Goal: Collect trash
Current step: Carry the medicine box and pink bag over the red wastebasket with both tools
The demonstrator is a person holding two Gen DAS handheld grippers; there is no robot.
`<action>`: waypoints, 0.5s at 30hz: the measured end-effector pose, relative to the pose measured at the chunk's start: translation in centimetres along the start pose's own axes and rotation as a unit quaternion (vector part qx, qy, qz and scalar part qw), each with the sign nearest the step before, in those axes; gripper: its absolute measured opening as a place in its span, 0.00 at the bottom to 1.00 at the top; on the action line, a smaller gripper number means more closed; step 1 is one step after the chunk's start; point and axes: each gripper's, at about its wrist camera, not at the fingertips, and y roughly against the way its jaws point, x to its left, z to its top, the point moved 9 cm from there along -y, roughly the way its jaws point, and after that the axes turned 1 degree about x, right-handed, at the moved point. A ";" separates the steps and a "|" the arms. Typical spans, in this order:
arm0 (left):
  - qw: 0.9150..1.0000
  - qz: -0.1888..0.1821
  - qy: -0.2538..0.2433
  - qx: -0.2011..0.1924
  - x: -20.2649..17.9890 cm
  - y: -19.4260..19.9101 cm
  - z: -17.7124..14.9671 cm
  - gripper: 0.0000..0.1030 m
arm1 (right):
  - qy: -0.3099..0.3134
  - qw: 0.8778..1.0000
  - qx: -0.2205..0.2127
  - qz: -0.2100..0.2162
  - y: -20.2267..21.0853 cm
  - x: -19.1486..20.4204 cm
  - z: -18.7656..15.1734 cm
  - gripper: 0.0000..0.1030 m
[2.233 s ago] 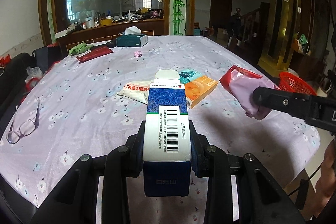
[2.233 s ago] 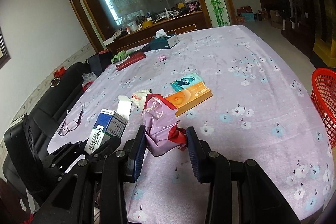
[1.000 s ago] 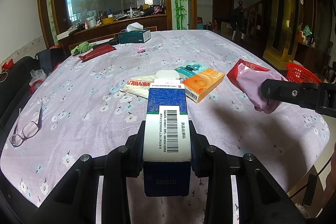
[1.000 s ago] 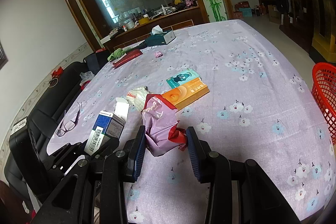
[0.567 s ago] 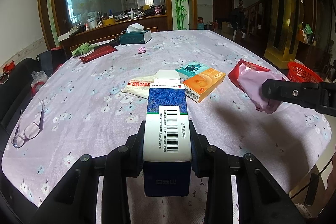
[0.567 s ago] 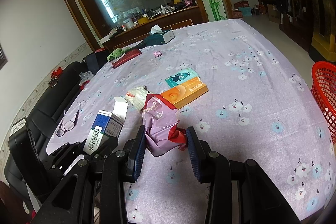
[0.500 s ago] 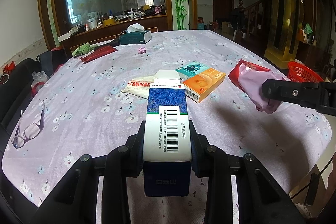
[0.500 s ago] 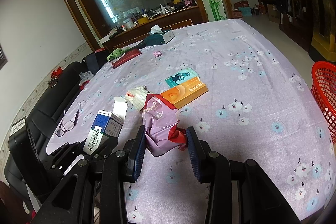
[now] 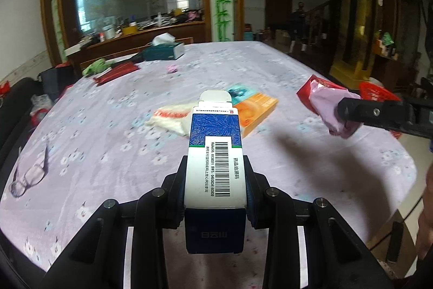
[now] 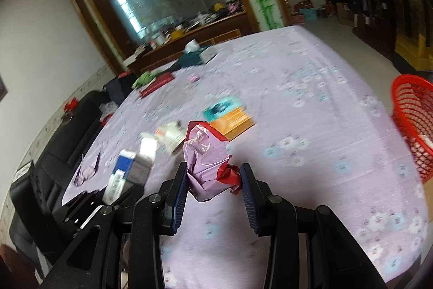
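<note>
Left gripper (image 9: 215, 180) clamps a box (image 9: 215, 153); right gripper (image 10: 213, 180) clamps a wrapper (image 10: 207, 161). Both are held left of the basket (image 10: 414, 123). Neither is binned; an orange box (image 9: 257, 111) lies farther left.

A: What is changing for the right gripper (image 10: 213, 180)?
B: It is swinging toward the red basket (image 10: 414, 123), blurring its view; the basket is appearing larger and nearer the crumpled pink wrapper (image 10: 207, 164).

A: And in the left wrist view?
B: The wrapper (image 9: 328, 106) is sitting farther right, closer to the basket (image 9: 377, 94).
</note>
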 end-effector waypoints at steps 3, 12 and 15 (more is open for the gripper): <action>0.999 -0.032 -0.009 0.001 -0.5 0.1 1.0 0.32 | -0.025 0.999 -0.024 -0.016 1.8 -2.7 1.2 0.40; 0.983 -0.173 -0.049 0.027 -6.7 -0.2 4.8 0.32 | -0.106 0.986 -0.097 -0.079 8.9 -13.3 4.3 0.40; 0.971 -0.227 -0.061 0.037 -10.0 0.0 6.3 0.32 | -0.133 0.978 -0.121 -0.107 11.7 -17.8 5.0 0.40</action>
